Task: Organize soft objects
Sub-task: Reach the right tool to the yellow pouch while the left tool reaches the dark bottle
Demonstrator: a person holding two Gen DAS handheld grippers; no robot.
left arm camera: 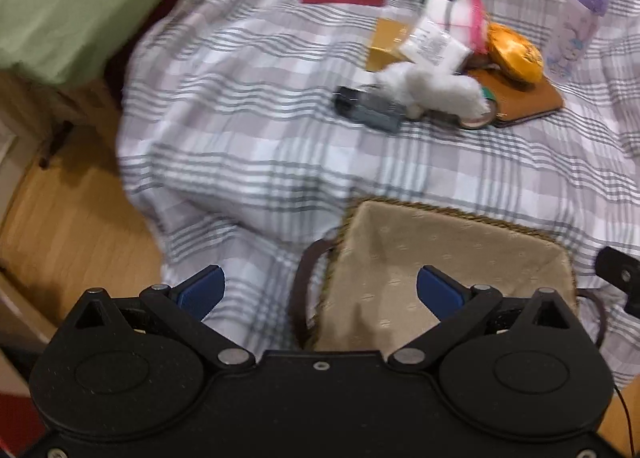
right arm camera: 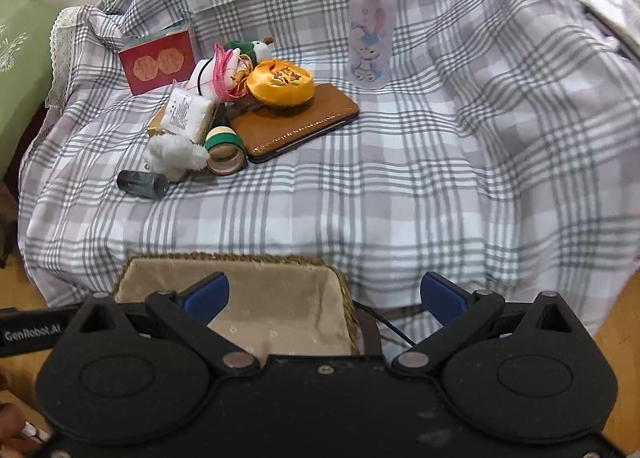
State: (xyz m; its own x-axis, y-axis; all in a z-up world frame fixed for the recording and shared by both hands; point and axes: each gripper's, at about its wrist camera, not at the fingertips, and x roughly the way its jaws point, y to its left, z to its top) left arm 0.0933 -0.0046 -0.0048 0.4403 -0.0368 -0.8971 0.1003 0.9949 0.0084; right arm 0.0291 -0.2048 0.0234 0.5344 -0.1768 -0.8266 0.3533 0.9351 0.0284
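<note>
A white fluffy plush (right arm camera: 176,156) (left arm camera: 432,88) lies in a heap of things on the checked bedspread (right arm camera: 360,186), beside an orange satin pouch (right arm camera: 280,84) (left arm camera: 514,52), a pink-and-white soft toy (right arm camera: 224,72) and a green-hatted snowman toy (right arm camera: 250,48). A beige fabric-lined basket (right arm camera: 276,294) (left arm camera: 440,258) sits at the near edge. My left gripper (left arm camera: 320,290) is open above the basket's left side, nothing between its fingers. My right gripper (right arm camera: 324,296) is open over the basket's right rim, also holding nothing.
Hard items share the heap: a red box (right arm camera: 158,60), a brown leather case (right arm camera: 296,120), tape rolls (right arm camera: 224,150), a dark cylinder (right arm camera: 142,184), a wrapped white packet (right arm camera: 186,114). A purple-capped bottle (right arm camera: 370,26) stands behind. A green cushion (left arm camera: 80,2) is at left, wooden floor (left arm camera: 68,226) below.
</note>
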